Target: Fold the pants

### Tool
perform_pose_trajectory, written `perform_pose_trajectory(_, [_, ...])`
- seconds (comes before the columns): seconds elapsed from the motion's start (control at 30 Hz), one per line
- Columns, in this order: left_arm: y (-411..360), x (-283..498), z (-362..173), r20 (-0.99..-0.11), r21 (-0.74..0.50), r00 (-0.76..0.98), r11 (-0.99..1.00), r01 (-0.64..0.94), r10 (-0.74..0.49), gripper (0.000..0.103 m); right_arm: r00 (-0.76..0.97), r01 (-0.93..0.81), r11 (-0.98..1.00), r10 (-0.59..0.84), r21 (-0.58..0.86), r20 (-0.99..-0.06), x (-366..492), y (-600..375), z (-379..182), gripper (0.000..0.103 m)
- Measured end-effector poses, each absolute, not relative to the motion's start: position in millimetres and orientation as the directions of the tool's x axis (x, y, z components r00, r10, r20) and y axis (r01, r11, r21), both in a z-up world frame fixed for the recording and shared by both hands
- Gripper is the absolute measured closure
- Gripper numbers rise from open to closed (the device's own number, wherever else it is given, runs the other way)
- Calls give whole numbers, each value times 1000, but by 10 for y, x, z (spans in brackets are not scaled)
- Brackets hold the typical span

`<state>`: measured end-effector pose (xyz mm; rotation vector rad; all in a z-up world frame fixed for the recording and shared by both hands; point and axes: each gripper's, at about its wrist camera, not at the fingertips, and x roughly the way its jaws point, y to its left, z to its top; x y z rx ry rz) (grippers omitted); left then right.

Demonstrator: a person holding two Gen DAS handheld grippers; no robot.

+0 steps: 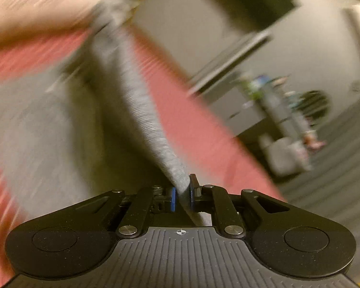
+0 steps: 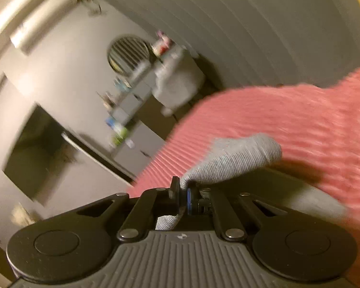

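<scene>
The pants are grey knit fabric. In the left wrist view a taut ribbed edge of the pants runs from my left gripper up and away, with more grey cloth hanging at the left. The left gripper is shut on this edge. In the right wrist view my right gripper is shut on a bunched corner of the pants, held above the pink ribbed bedspread. Both views are blurred by motion.
The pink bedspread lies under the pants. Beyond the bed stand grey drawers with small items on top, a dark screen on the wall, a round fan and a grey pouffe.
</scene>
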<state>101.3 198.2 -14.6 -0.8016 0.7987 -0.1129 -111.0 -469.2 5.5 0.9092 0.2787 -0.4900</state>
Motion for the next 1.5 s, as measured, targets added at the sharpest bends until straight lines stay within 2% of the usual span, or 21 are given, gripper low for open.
perform_pose_trajectory(0.1, [2124, 835, -618, -682, -684, 636, 623, -379, -362, 93, 780, 619, 450, -259, 643, -569, -1292, -4731, -380, 97])
perform_pose_trajectory(0.13, [2173, 827, -648, -694, -682, 629, 599, -419, -351, 88, 754, 650, 422, -261, 632, -602, -1326, -4749, -505, 97])
perform_pose_trajectory(0.2, [2249, 828, -546, -674, -688, 673, 592, -420, -305, 50, 739, 670, 381, -258, 637, -622, -1395, -4773, -669, 97])
perform_pose_trajectory(0.23, [2283, 833, -485, -675, -661, 689, 632, -405, -264, 22, 750, 659, 363, -262, 658, -607, -1429, -4759, -699, 95])
perform_pose_trajectory(0.27, [2286, 869, -445, -691, -612, 696, 671, -418, -197, 16, 757, 653, 349, -263, 672, -598, -1447, -4764, -704, 92])
perform_pose_trajectory(0.37, [2339, 1016, -477, -717, -539, 690, 708, -457, -101, 16, 772, 636, 333, -253, 696, -584, -1423, -4787, -724, 82])
perform_pose_trajectory(0.43, [2476, 1087, -545, -701, -606, 701, 628, -489, -131, 16, 772, 635, 340, -237, 694, -590, -1322, -4793, -713, 81])
perform_pose_trajectory(0.5, [2544, 1157, -646, -690, -654, 708, 546, -523, -149, 24, 777, 627, 348, -225, 697, -587, -1247, -4796, -717, 78])
perform_pose_trajectory(0.57, [2580, 1177, -688, -696, -658, 701, 528, -536, -156, 70, 772, 633, 354, -227, 688, -594, -1159, -4785, -685, 81])
perform_pose_trajectory(0.6, [2562, 1189, -661, -712, -643, 683, 543, -541, -163, 84, 763, 644, 367, -235, 672, -602, -1118, -4777, -667, 87])
perform_pose_trajectory(0.63, [2573, 1200, -627, -720, -630, 676, 559, -540, -158, 91, 753, 653, 389, -245, 650, -610, -1061, -4766, -638, 97])
perform_pose_trajectory(0.73, [2646, 1100, -368, -687, -623, 714, 613, -486, -131, 92, 743, 658, 461, -265, 596, -615, -997, -4715, -475, 98])
perform_pose_trajectory(0.83, [2634, 957, -162, -637, -617, 761, 672, -409, -122, 92, 792, 604, 492, -289, 627, -538, -1109, -4690, -243, 98])
perform_pose_trajectory(0.9, [2650, 889, -201, -662, -573, 743, 708, -413, -102, 92, 811, 583, 502, -308, 639, -498, -1229, -4670, -188, 98])
perform_pose_trajectory(1.0, [2675, 904, -530, -764, -492, 639, 722, -487, -90, 90, 761, 640, 511, -321, 574, -564, -1254, -4649, -346, 97])
perform_pose_trajectory(1.07, [2623, 925, -664, -804, -416, 591, 764, -493, -56, 81, 673, 713, 523, -321, 467, -667, -1159, -4631, -556, 99])
perform_pose_trajectory(1.1, [2579, 877, -625, -802, -394, 597, 782, -484, -35, 79, 662, 717, 544, -337, 436, -669, -1147, -4598, -606, 99])
perform_pose_trajectory(1.23, [2462, 735, -306, -776, -309, 625, 812, -495, 86, 29, 672, 720, 524, -364, 456, -645, -1181, -4577, -486, 89])
perform_pose_trajectory(1.27, [2419, 717, -230, -765, -279, 634, 826, -489, 117, 23, 673, 722, 514, -364, 463, -644, -1201, -4584, -453, 86])
perform_pose_trajectory(1.33, [2308, 636, -37, -733, -205, 653, 854, -478, 190, 20, 678, 724, 477, -363, 498, -639, -1275, -4656, -398, 68])
perform_pose_trajectory(1.5, [1965, 488, 279, -660, -124, 705, 888, -444, 260, 8, 669, 743, 382, -418, 550, -614, -1575, -4726, -420, 68])
